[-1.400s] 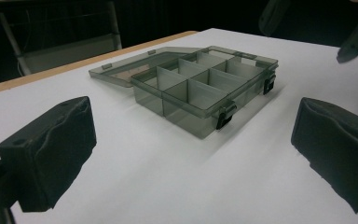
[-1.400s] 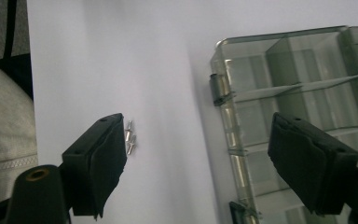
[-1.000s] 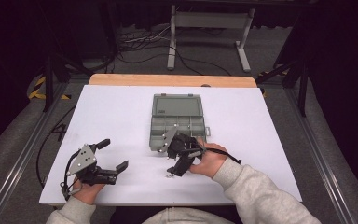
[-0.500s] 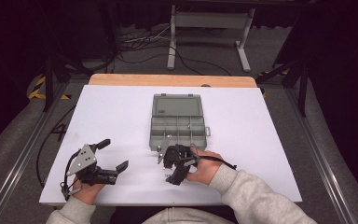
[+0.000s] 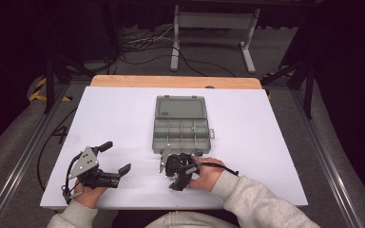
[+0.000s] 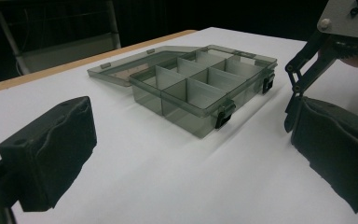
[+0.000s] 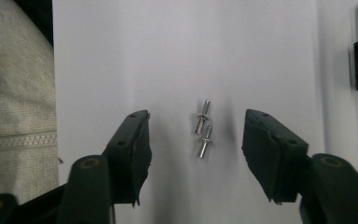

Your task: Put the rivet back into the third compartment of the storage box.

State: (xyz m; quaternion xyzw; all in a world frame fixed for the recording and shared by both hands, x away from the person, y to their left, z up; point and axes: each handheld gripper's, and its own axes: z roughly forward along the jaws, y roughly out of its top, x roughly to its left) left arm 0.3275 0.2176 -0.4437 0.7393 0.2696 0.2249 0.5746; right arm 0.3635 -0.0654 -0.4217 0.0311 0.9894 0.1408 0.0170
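Observation:
Two small metal rivets point(image 7: 202, 116) point(image 7: 205, 141) lie end to end on the white table, and my right gripper point(image 7: 196, 123) stands open straddling them, a jaw on each side, pointed down. From above, that right gripper point(image 5: 176, 175) is just in front of the grey clear organiser box point(image 5: 183, 135), whose lid point(image 5: 180, 107) lies open behind it. Several compartments in the box point(image 6: 200, 88) look empty. My left gripper point(image 5: 116, 156) rests open at the front left, nothing between its jaws. The left gripper point(image 6: 193, 151) faces the box.
The white table sheet point(image 5: 266, 142) ends close to the person at its front edge. A grey sleeve point(image 7: 14, 93) lies left of the right gripper's jaws. Black latches point(image 6: 223, 114) stick out from the box's front wall. A wooden strip point(image 5: 171, 81) borders the far edge.
The right gripper has moved from the box's front wall back toward the person and slightly left, tipping down over the table. The left gripper has stayed still.

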